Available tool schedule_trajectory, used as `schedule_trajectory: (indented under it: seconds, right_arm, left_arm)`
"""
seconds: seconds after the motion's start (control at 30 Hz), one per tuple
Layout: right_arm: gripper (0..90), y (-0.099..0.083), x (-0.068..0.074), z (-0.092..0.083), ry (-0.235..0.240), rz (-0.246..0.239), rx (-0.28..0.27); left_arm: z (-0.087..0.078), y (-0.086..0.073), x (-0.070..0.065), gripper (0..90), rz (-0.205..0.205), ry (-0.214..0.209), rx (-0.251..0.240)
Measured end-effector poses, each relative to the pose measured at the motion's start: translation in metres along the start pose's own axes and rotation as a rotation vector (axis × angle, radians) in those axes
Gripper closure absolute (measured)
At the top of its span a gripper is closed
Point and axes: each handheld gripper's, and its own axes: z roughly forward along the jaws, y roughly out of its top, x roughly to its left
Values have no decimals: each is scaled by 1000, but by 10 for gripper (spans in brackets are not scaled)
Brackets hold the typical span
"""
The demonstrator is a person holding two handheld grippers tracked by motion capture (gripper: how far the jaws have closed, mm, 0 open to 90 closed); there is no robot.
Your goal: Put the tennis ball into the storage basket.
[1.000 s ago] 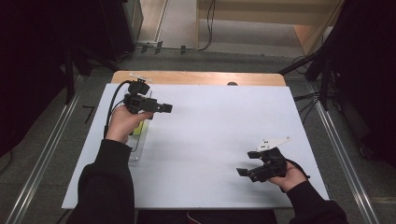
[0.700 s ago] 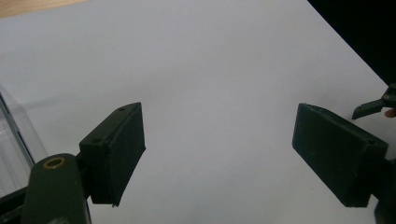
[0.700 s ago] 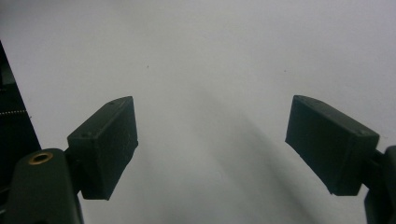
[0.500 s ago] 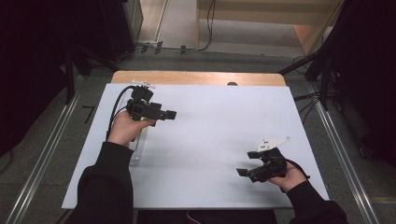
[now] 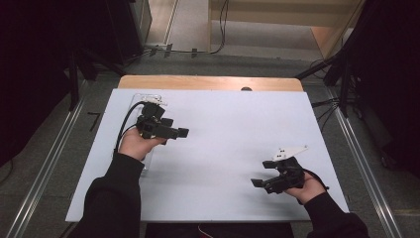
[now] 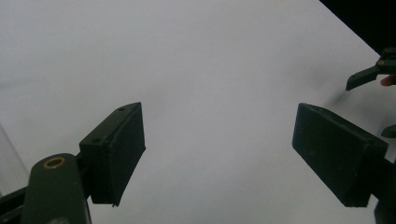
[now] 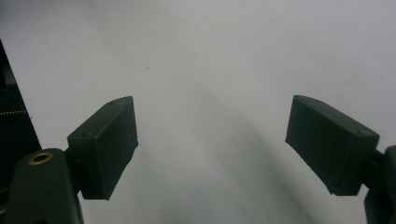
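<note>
Both claws were open and held nothing; the left gripper hung beside a clear tray; the right gripper rested above the white table; next, I think, the left one had to reach the tray.

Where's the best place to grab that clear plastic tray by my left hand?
Probably across the narrow width of the clear tray, near its closer end, with the left gripper coming straight down. It lies flat and long, so only its long sides suit the fingers.
</note>
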Motion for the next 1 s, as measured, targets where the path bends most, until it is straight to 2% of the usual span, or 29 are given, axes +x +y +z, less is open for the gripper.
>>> schedule_trajectory:
  seconds: [0.23,0.3,0.4,0.53,0.7,1.0]
  right_arm:
    - [148,0,0,0,-2,3,0]
    - [148,0,0,0,-1,1,0]
    - [148,0,0,0,0,2,-1]
    - [148,0,0,0,-2,3,0]
    - [147,0,0,0,-2,1,0]
    - [148,0,0,0,-3,2,1]
  left_arm:
    - [-2,-11,-4,177,3,-10,-9]
    - [-2,-14,-5,177,10,-5,-10]
    - [-1,-19,-8,177,17,28,2]
    - [1,-25,-12,177,28,13,6]
    - [1,-31,-17,177,47,16,-6]
    - [2,-42,-22,177,50,-1,-10]
